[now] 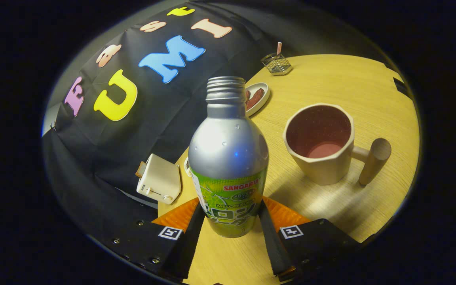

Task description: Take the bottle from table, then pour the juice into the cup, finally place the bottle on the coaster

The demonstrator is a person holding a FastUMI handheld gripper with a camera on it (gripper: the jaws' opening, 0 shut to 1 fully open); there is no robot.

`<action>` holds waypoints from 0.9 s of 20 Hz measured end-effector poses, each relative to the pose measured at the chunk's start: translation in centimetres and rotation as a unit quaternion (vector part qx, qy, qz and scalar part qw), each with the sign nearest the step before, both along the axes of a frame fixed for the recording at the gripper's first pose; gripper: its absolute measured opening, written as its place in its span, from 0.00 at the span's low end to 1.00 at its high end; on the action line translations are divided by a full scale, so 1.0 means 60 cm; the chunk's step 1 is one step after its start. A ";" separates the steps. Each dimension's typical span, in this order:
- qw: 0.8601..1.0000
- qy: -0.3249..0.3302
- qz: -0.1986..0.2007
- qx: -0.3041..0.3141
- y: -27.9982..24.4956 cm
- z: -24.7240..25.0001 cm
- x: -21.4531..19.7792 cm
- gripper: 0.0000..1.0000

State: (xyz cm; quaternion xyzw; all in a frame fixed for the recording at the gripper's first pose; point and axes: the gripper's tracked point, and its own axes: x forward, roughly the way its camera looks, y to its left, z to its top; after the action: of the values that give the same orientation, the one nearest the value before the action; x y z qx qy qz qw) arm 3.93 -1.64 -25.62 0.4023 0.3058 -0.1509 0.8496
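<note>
bottle (228, 158) upright between hand-held gripper (232, 229) fingers, cup (323, 146) near

The uncapped silver aluminium bottle (228, 158) is wearing a green printed label with a red band, standing between the fingers of the gripper (231, 233). The beige faceted ceramic cup (323, 144) with a pale wooden handle is showing a dark reddish inside. The light wooden round table (350, 87) is showing fine grain. The ribbed orange coaster (287, 215) is peeking out behind the bottle. The small cream toaster (160, 179) is holding what is possibly brown toast (dim there).
</note>
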 end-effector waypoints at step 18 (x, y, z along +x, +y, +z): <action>0.978 -0.020 0.032 -0.206 -0.044 0.007 0.129 0.75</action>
State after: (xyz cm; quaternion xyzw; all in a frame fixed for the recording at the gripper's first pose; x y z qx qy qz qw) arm 11.68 -4.31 -25.22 0.2120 0.2641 -0.1755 0.9244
